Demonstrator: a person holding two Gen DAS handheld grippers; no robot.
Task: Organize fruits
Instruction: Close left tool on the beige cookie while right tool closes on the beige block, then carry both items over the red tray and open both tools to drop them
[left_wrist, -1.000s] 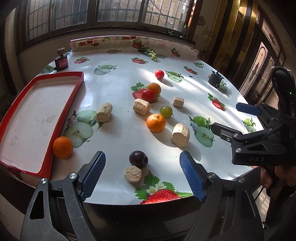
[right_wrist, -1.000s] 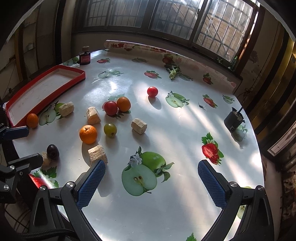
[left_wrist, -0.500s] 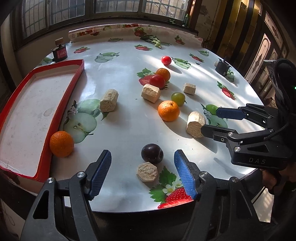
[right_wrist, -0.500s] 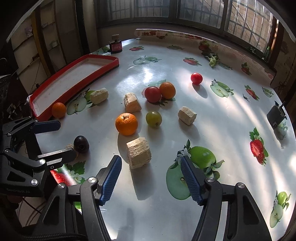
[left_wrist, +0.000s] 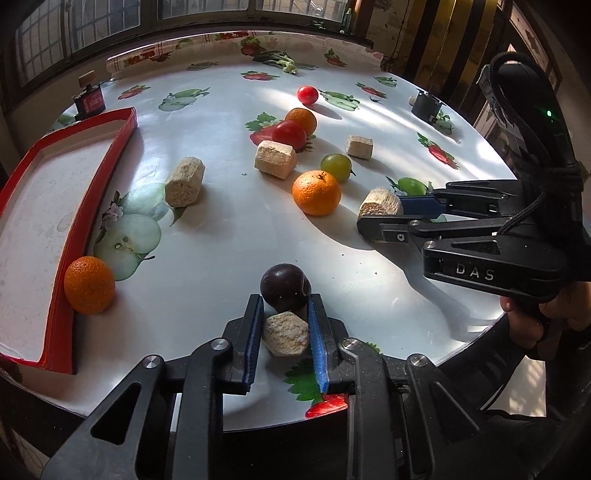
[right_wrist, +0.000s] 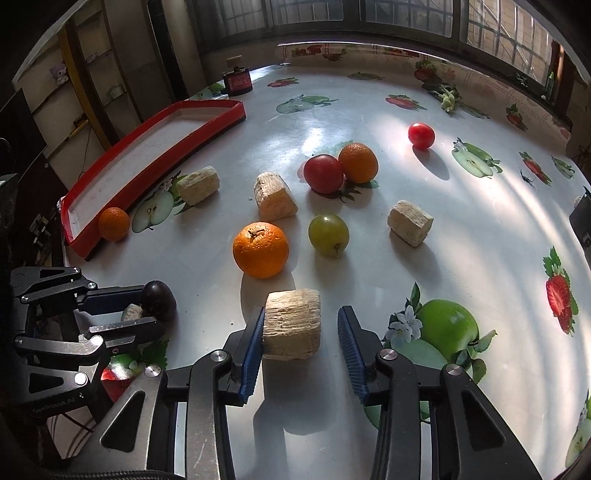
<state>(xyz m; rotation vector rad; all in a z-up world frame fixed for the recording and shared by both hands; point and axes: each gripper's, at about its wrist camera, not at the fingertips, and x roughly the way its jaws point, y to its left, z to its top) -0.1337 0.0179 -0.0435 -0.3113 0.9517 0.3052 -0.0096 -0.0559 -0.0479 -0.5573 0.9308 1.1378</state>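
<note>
- Fruit is all loose on the surface (left_wrist: 229, 236) in the left wrist view, and the red tray (left_wrist: 122, 147), off to the left of the left hand-held gripper (left_wrist: 284, 334), holds nothing; my guess is the sorting has barely started.
- That hand-held gripper is pressed in on a pale hexagonal block (left_wrist: 285, 333), flat face up, with no long axis to speak of; the dark plum (left_wrist: 285, 287) sits just beyond its fingertips, touching the block and apparently a fingertip.
- One small orange (left_wrist: 89, 285) rests against the tray's outer wall, still outside it.
- Farther ahead lie a large orange (left_wrist: 316, 192), a green grape-like fruit (left_wrist: 335, 167), a red tomato (left_wrist: 289, 134) and more pale blocks.

- Right wrist view shows the right hand-held gripper (right_wrist: 301, 332) closing around a ribbed cylinder block (right_wrist: 292, 324): its left pad touches, while a gap remains on the right.
- The cylinder lies on its side, its long axis running across between the pads, the grain running the same way.
- Just ahead sits the large orange (right_wrist: 260, 249), stem up; the tray (right_wrist: 155, 155) lies far ahead to the left, empty.
- Every fruit remains to be placed, I judge.
</note>
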